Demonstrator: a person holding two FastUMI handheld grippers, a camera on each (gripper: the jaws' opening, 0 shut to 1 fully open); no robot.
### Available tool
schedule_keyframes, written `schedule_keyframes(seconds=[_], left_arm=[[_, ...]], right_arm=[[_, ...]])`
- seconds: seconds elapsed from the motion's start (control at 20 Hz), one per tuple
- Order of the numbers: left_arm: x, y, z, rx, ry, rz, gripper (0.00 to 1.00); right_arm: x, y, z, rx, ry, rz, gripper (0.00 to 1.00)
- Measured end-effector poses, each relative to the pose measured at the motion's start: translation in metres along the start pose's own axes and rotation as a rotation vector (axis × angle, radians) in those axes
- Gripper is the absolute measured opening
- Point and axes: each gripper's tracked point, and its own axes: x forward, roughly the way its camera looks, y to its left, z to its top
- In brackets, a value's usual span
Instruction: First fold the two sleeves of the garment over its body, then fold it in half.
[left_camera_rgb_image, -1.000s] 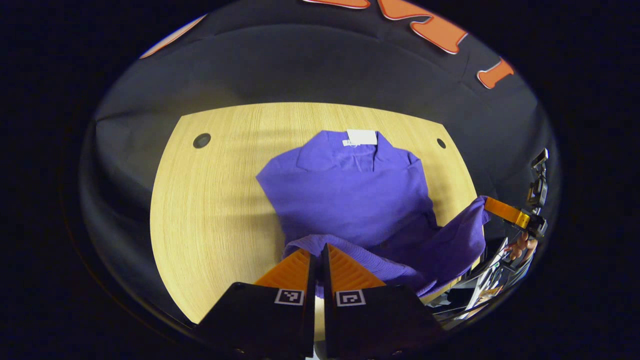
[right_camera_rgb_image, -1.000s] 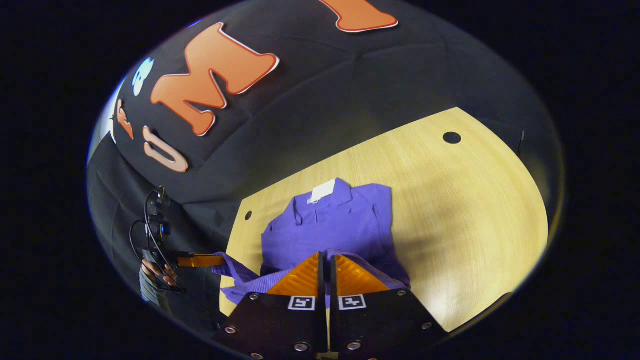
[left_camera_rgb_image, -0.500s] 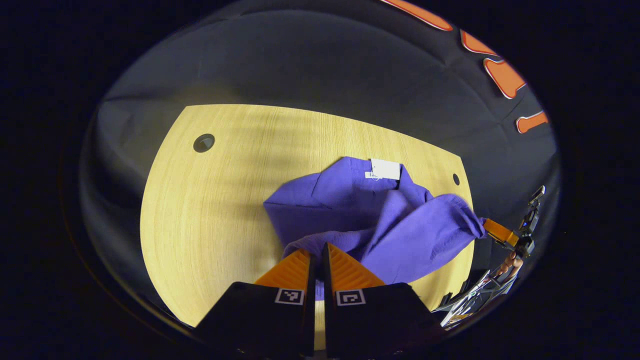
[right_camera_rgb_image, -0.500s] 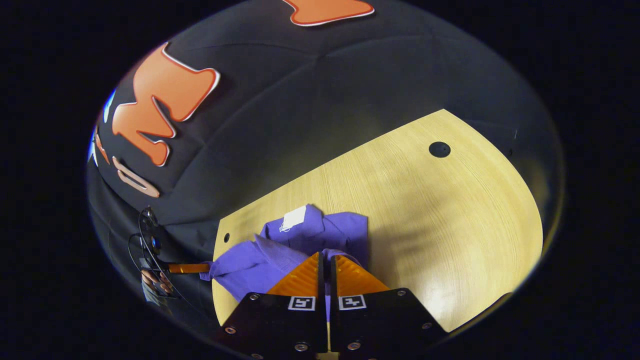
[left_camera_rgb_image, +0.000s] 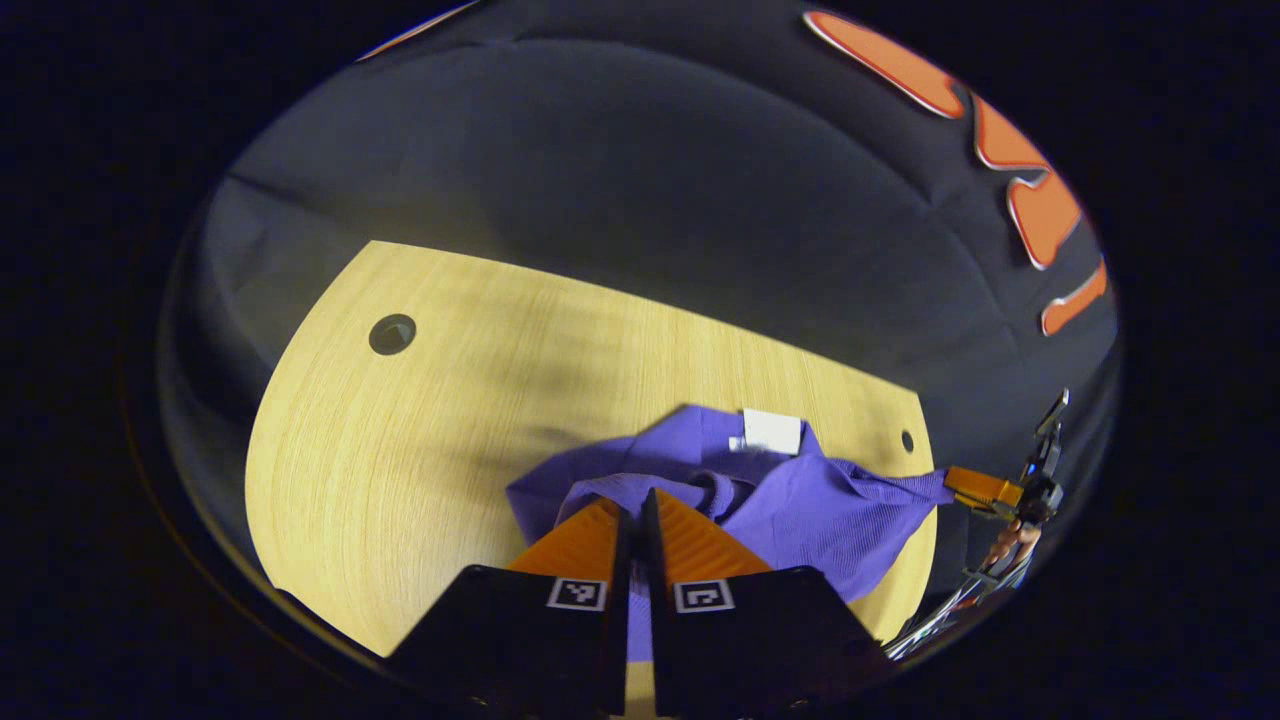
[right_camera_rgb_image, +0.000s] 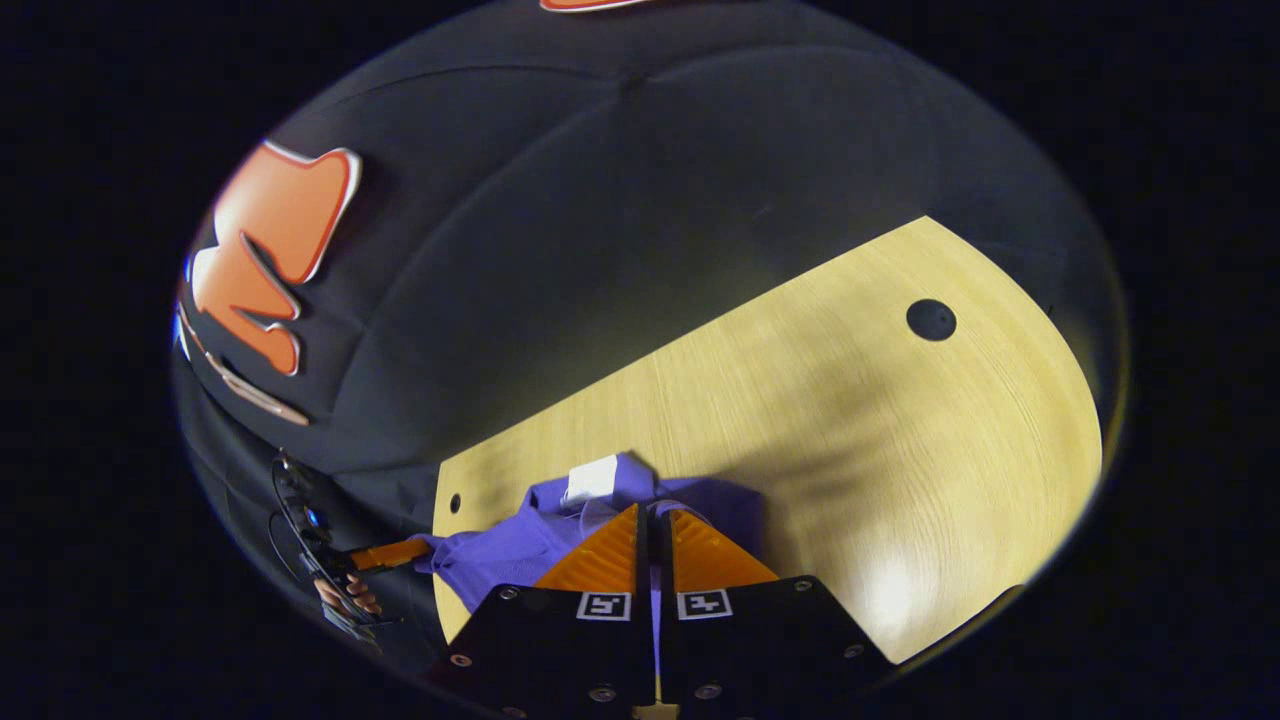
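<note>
A purple garment (left_camera_rgb_image: 820, 510) with a white tag (left_camera_rgb_image: 772, 431) at its collar lies on the wooden table (left_camera_rgb_image: 450, 400). My left gripper (left_camera_rgb_image: 632, 510) is shut on one corner of its lower edge, held raised over the body. Off to the right, the right gripper (left_camera_rgb_image: 952, 481) pinches the other corner, and the cloth stretches between the two. In the right gripper view, the right gripper (right_camera_rgb_image: 652, 520) is shut on purple fabric near the tag (right_camera_rgb_image: 592, 480). There the left gripper (right_camera_rgb_image: 418, 547) grips the garment (right_camera_rgb_image: 500, 550) at the table's left edge.
The table has round cable holes (left_camera_rgb_image: 391, 333) (left_camera_rgb_image: 907, 440) near its far corners, also seen as holes (right_camera_rgb_image: 930, 319) (right_camera_rgb_image: 455, 502) in the right gripper view. A hand (left_camera_rgb_image: 1005, 545) holds the right gripper beyond the table edge. Bare wood (right_camera_rgb_image: 850, 420) spreads right of the garment.
Both grippers have carried the garment's lower edge up and forward towards the collar. The lifted cloth now covers most of the body, and the tag sits much closer to the fingers.
</note>
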Motion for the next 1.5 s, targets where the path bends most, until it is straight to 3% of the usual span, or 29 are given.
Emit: schedule_keyframes(seconds=[0.15, 0.2, 0.25, 0.35, 0.4, 0.5, 0.55, 0.7, 0.8, 0.85, 0.9, 0.95, 1.0, 1.05, 1.15, 1.25, 1.3, 1.5], left_arm=[[-0.002, 0.021, 0.01, 0.005, -0.039, 0.077, 0.19], [-0.007, 0.027, 0.017, 0.011, -0.069, 0.103, 0.27], [-0.01, 0.031, 0.025, 0.03, -0.1, 0.13, 0.27], [-0.025, 0.041, 0.037, 0.076, -0.139, 0.18, 0.22], [-0.032, 0.037, 0.039, 0.073, -0.151, 0.168, 0.27], [-0.042, 0.022, 0.042, 0.045, -0.175, 0.089, 0.27], [-0.053, 0.008, 0.041, 0.03, -0.205, 0.052, 0.44], [-0.087, -0.001, 0.047, 0.046, -0.297, 0.064, 0.96], [-0.102, -0.01, 0.046, 0.064, -0.342, 0.076, 0.92], [-0.109, -0.013, 0.041, 0.074, -0.353, 0.081, 0.92], [-0.115, -0.016, 0.035, 0.104, -0.348, 0.086, 0.92], [-0.126, -0.013, 0.026, 0.14, -0.348, 0.123, 0.94], [-0.139, -0.01, 0.024, 0.179, -0.387, 0.155, 1.0], [-0.144, -0.009, 0.024, 0.218, -0.415, 0.182, 1.0], [-0.161, -0.026, 0.02, 0.256, -0.474, 0.178, 0.98], [-0.173, -0.043, 0.003, 0.299, -0.459, 0.128, 0.98], [-0.178, -0.05, -0.011, 0.323, -0.426, 0.114, 0.98], [-0.202, -0.071, -0.024, 0.374, -0.523, 0.117, 0.98]], right_arm=[[0.005, 0.006, 0.011, 0.067, -0.017, 0.007, 0.04], [0.005, 0.004, 0.011, 0.058, -0.02, 0.004, 0.05], [0.003, 0.004, 0.012, 0.057, -0.029, -0.001, 0.26], [-0.005, 0.009, 0.019, 0.09, -0.047, 0.005, 0.25], [-0.012, 0.011, 0.021, 0.096, -0.056, 0.013, 0.29], [-0.031, 0.015, 0.024, 0.056, -0.102, 0.014, 0.35], [-0.041, 0.018, 0.023, 0.018, -0.127, 0.009, 0.37], [-0.071, 0.031, 0.016, -0.091, -0.178, 0.006, 0.53], [-0.092, 0.038, 0.009, -0.152, -0.203, 0.007, 0.65], [-0.102, 0.038, 0.006, -0.177, -0.215, -0.005, 0.61], [-0.111, 0.037, 0.006, -0.197, -0.244, -0.024, 0.77], [-0.121, 0.039, 0.008, -0.223, -0.282, -0.035, 0.85], [-0.131, 0.041, 0.007, -0.249, -0.312, -0.042, 0.87], [-0.142, 0.043, 0.007, -0.273, -0.34, -0.046, 0.91], [-0.158, 0.046, 0.003, -0.317, -0.373, -0.057, 0.95], [-0.173, 0.048, -0.005, -0.357, -0.395, -0.073, 0.95], [-0.183, 0.056, -0.005, -0.382, -0.431, -0.063, 0.95], [-0.213, 0.084, -0.022, -0.426, -0.489, -0.017, 0.95]])
